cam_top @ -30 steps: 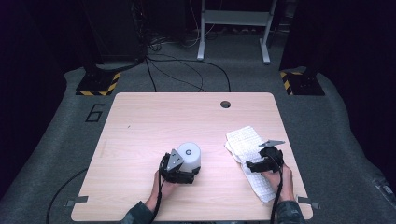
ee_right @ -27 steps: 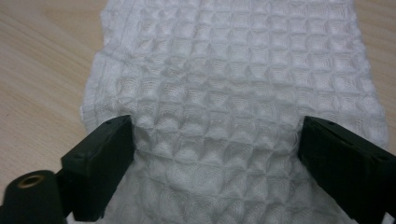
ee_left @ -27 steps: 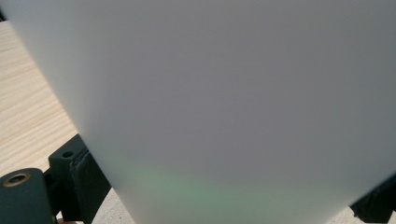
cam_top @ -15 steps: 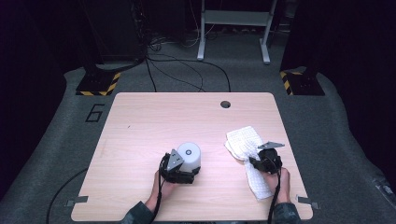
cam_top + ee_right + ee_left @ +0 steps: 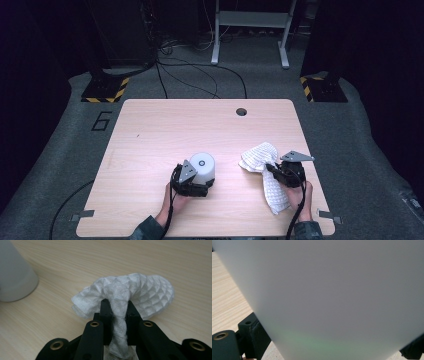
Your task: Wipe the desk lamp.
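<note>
A white cup [image 5: 202,167] stands on the wooden table [image 5: 165,130] near its front edge, wider at the base, with a small dark spot on its top. My left gripper [image 5: 201,184] is shut on it from the near side. In the left gripper view the cup [image 5: 324,295] sits between the two jaws. To the right lies a white waffle-textured cloth [image 5: 260,156]. My right gripper [image 5: 274,171] is shut on a twisted fold of the cloth [image 5: 130,292], whose bunched end spreads out just past the right gripper [image 5: 117,305]. The cup [image 5: 15,277] stands at the left of that view.
A round cable hole [image 5: 241,111] sits near the table's far edge. Beyond the table, cables [image 5: 200,82] run over grey carpet toward a white desk frame [image 5: 250,30] and yellow-black striped bases [image 5: 106,90]. Bare wood lies across the far and left parts of the table.
The far end of the cloth has bunched up a little toward my right gripper, which has shifted only slightly. The left gripper and the cup have stayed put.
</note>
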`<state>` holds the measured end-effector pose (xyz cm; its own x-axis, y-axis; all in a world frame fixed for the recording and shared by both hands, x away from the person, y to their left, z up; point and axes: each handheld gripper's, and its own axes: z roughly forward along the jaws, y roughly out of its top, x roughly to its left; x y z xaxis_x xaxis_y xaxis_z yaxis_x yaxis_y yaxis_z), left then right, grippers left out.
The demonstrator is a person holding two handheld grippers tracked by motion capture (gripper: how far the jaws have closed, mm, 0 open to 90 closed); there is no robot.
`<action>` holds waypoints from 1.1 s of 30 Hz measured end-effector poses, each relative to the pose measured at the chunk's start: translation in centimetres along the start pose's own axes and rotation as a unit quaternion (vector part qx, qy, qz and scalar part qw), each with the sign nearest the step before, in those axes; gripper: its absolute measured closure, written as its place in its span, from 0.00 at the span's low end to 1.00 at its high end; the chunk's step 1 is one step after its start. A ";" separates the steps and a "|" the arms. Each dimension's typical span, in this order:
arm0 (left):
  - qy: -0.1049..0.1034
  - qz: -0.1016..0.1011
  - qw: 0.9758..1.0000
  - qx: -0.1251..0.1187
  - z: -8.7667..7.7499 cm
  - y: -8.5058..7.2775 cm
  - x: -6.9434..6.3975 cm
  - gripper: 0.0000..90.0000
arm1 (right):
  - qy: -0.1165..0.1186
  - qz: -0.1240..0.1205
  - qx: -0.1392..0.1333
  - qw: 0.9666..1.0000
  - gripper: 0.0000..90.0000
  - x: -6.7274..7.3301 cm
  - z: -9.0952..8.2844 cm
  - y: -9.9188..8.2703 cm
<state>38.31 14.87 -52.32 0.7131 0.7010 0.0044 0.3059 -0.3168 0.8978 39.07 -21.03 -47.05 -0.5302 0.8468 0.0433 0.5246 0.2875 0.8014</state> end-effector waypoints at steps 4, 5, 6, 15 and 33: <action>0.000 -0.001 1.000 0.000 0.0 0.0 0.0 0.08 | 0.015 -0.019 -0.023 0.999 0.89 1.0 -1.1 0.7; 0.000 -0.001 1.000 0.000 0.0 0.0 0.0 0.08 | 0.013 -0.024 -0.026 0.999 0.89 1.1 -1.3 0.8; 0.000 -0.001 1.000 0.000 0.0 0.0 0.0 0.08 | 0.015 -0.030 -0.029 0.999 0.89 1.4 -1.4 1.0; 0.005 -0.001 1.000 -0.004 0.1 0.0 -0.1 0.08 | 0.059 -0.087 -0.048 0.993 0.89 3.7 -2.4 2.1; 0.005 0.006 1.000 0.001 0.0 0.0 0.0 0.08 | 0.126 -0.135 -0.058 0.981 0.89 6.8 -1.0 4.1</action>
<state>38.32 14.82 -52.31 0.7100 0.7040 0.0187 0.2992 -0.3256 0.8969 36.96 -14.56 -42.86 -0.7947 0.6053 -0.0451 0.2716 0.4211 0.8654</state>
